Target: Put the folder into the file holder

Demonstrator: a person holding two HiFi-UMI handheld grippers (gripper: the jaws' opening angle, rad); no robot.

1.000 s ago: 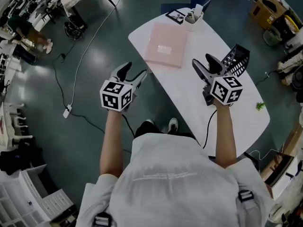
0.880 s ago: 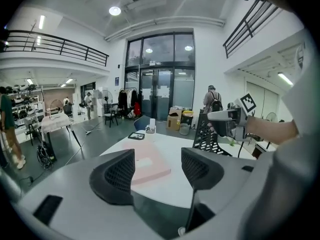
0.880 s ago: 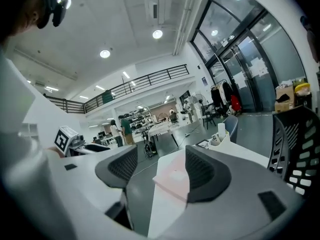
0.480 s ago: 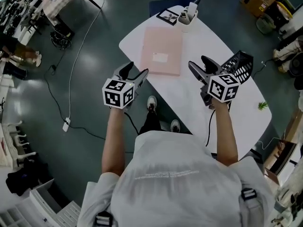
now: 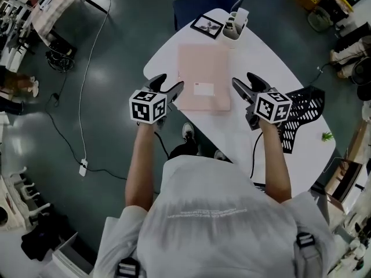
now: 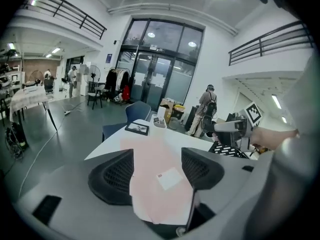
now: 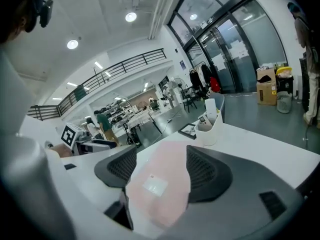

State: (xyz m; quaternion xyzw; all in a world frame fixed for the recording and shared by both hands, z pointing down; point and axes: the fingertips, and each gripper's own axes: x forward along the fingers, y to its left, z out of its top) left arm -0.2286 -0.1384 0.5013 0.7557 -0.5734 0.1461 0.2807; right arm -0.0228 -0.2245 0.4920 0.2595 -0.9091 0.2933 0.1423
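A pink folder (image 5: 203, 74) with a white label lies flat on the white oval table (image 5: 261, 57). My left gripper (image 5: 169, 84) is at the folder's near left corner, open and empty. My right gripper (image 5: 246, 81) is just off the folder's near right corner, also open and empty. The black mesh file holder (image 5: 298, 113) lies on the table to the right of my right gripper. In the left gripper view the folder (image 6: 156, 156) shows between the open jaws of the left gripper (image 6: 157, 166). The right gripper (image 7: 161, 169) likewise frames the folder (image 7: 165, 184).
A white cup (image 5: 234, 25) with items and a small framed picture (image 5: 207, 25) stand at the table's far end, with a blue chair (image 5: 194, 4) beyond. A cable (image 5: 87, 80) runs over the floor on the left. People stand in the distance.
The person has stepped along the table. Both grippers now sit at the folder's near end, one on each side. The file holder has gone from ahead of the right gripper to its right.
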